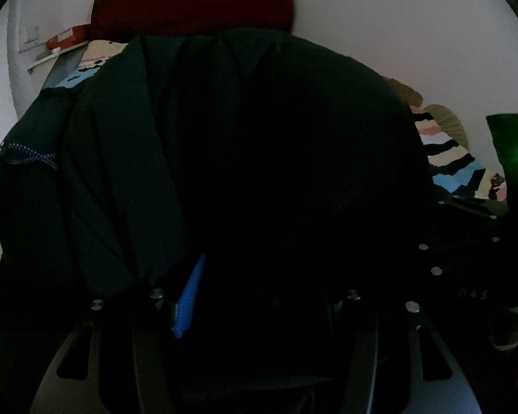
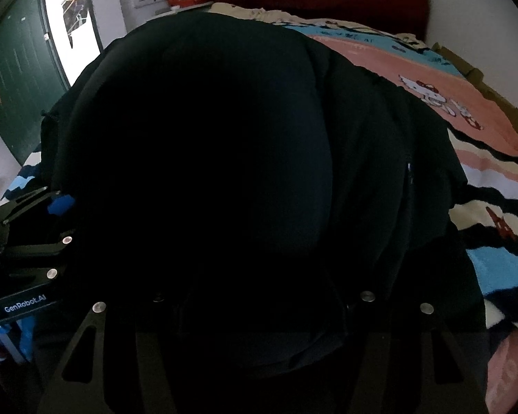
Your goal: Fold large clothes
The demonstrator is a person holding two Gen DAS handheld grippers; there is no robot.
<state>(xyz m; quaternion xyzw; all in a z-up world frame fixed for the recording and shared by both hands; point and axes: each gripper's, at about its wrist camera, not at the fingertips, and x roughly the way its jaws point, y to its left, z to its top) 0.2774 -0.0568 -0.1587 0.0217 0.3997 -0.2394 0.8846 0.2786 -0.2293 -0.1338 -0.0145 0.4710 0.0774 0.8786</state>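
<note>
The left claw [image 1: 255,310] and the right claw [image 2: 259,310] each sit half-spread with thick dark cloth bunched between the fingers, apparently gripped. The large dark jacket [image 1: 148,145] is draped over the patterned bed [image 2: 483,172], filling both views. To fold well, I would lower both edges together, keep them level and lay the fold flat. The jacket looks bulky, padded, nearly black, with blue trim [image 1: 186,307]
</note>
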